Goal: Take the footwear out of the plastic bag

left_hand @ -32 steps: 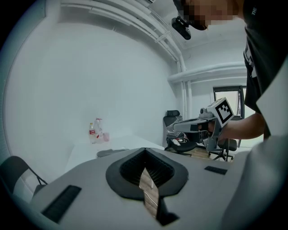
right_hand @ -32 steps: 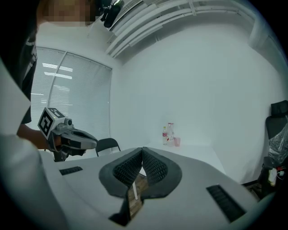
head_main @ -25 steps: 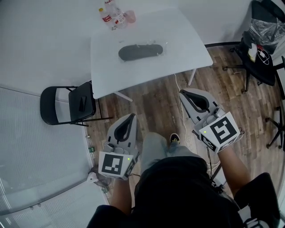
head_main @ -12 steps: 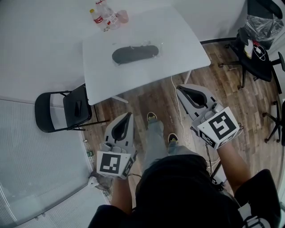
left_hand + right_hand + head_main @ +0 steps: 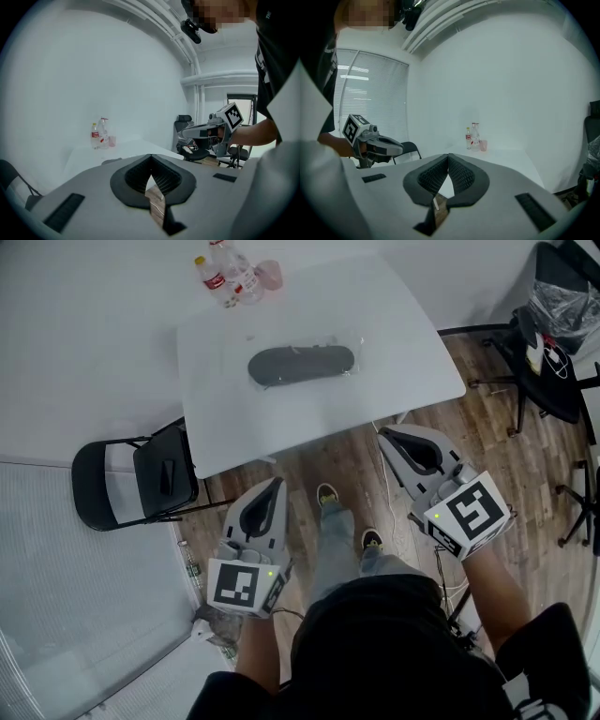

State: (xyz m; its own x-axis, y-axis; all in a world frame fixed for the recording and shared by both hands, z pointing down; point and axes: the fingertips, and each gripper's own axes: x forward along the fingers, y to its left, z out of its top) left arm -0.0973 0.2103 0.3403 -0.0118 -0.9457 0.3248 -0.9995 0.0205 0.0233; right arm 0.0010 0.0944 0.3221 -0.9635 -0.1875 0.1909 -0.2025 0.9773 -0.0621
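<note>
Barely started. Left gripper (image 5: 277, 484) and right gripper (image 5: 384, 435) closed tight, nothing between jaws, well short of the white table (image 5: 403, 343). Dark footwear (image 5: 301, 364) mid-table, seemingly still inside clear plastic bag (image 5: 353, 345). Reaching, extracting all remaining.

1 table (image 5: 403, 343), 1 bagged shoe (image 5: 300, 364), 2 bottles (image 5: 203, 270) + 1 pink cup (image 5: 272, 275) far left, 1 folding chair (image 5: 141, 474) left, 2 grippers near: left gripper (image 5: 277, 484), right gripper (image 5: 383, 435).

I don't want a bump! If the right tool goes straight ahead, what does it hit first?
Probably the near edge of the white table; the right tool points there, but depth is unclear.
</note>
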